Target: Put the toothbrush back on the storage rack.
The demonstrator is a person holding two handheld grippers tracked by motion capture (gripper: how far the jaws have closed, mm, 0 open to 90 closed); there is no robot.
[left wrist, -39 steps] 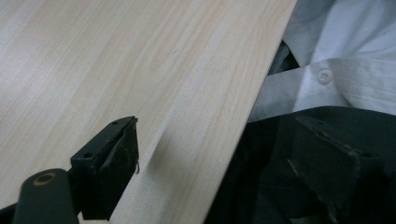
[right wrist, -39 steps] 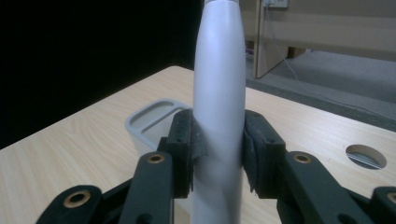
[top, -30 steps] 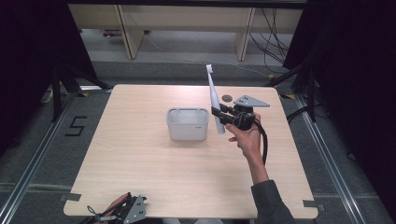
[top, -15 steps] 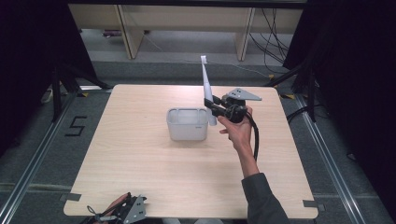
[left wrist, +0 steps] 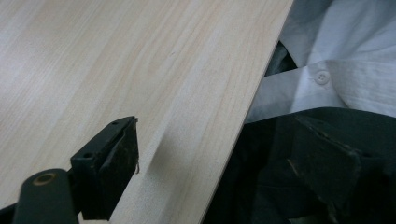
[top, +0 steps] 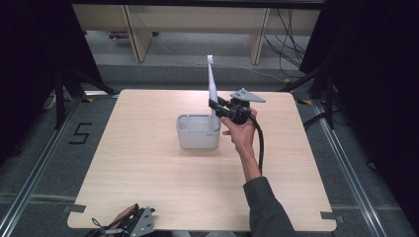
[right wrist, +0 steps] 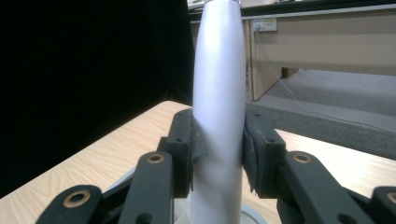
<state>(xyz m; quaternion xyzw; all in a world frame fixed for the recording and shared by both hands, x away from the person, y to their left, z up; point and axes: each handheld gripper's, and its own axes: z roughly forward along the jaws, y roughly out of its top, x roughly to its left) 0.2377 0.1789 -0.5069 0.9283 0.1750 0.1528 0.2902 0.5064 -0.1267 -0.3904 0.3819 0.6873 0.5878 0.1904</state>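
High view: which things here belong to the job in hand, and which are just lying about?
In the job:
- white electric toothbrush, upright, clamped in the right gripper
- grey holder box

Lying about:
- left gripper, idle at the table edge
- floor cables

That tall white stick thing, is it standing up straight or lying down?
Standing up, nearly straight. The white stick rises above the grey tub, and the right tongs pinch it on both sides. Whether its bottom end is inside the tub, I cannot tell.
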